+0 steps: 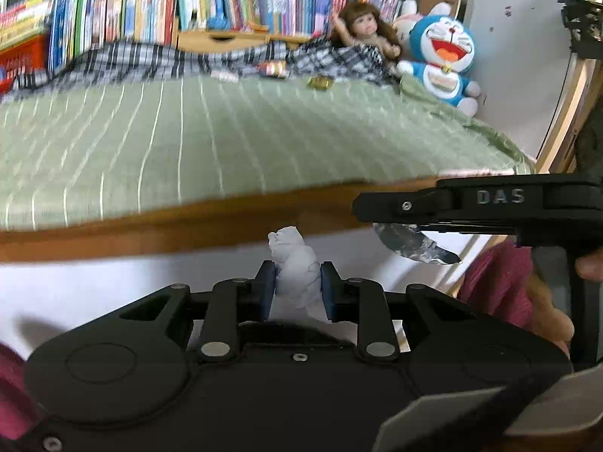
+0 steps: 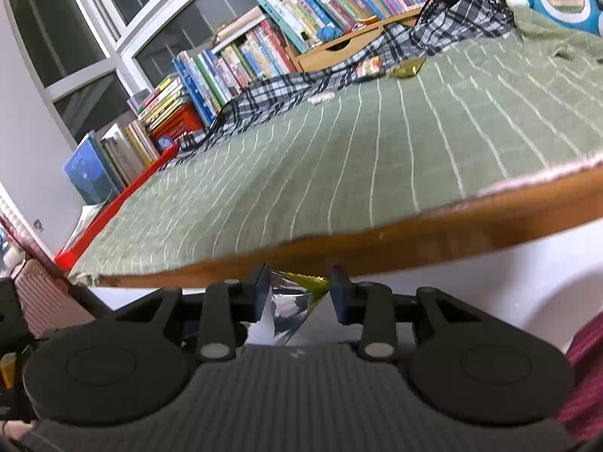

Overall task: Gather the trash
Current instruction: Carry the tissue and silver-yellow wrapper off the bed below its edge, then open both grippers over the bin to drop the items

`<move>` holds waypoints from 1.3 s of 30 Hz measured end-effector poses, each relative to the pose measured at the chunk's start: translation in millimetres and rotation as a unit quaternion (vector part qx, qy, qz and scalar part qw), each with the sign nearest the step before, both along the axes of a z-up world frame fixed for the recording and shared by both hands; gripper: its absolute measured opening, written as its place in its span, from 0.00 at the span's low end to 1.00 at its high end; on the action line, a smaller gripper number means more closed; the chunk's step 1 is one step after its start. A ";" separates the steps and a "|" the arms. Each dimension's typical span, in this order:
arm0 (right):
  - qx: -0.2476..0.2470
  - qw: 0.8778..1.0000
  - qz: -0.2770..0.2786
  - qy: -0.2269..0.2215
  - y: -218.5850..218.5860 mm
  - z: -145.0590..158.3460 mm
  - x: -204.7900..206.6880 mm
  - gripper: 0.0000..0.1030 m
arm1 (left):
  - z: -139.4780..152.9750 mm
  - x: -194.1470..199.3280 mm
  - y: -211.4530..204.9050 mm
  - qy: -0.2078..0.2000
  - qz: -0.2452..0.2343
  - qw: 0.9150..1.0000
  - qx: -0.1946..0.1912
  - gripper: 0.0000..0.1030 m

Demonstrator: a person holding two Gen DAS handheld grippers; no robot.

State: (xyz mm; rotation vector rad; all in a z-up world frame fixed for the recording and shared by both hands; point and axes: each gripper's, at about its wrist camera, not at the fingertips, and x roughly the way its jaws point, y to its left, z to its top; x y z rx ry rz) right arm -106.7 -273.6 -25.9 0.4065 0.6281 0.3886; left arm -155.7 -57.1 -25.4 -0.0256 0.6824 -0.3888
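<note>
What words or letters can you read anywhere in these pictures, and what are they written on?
"DAS" - raised letters on the side of the right gripper, seen from the left wrist camera.
Spines of the books on the shelf behind the bed: print too small and blurred to read.
Small wrappers on the green bedspread, such as the gold wrapper: print too blurred to read.
Nothing else carries readable text.

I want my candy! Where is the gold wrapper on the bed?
In the left wrist view, the gold wrapper lies on the green blanket at the far side, just left of the doll, beside the checked cloth.
</note>
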 end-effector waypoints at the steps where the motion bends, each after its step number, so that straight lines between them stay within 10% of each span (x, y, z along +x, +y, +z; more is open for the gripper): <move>1: -0.004 1.000 0.004 0.002 2.8 -4.0 -2.3 0.39 | -4.2 0.4 2.8 0.011 0.000 1.000 -0.004 0.24; 26: -0.011 0.998 0.027 0.060 16.9 -38.5 9.2 0.41 | -44.9 8.5 14.0 0.082 0.011 0.996 0.028 0.24; 39: -0.006 0.998 0.034 0.056 18.4 -31.7 11.6 0.60 | -34.0 3.5 15.7 0.046 0.012 0.998 0.030 0.65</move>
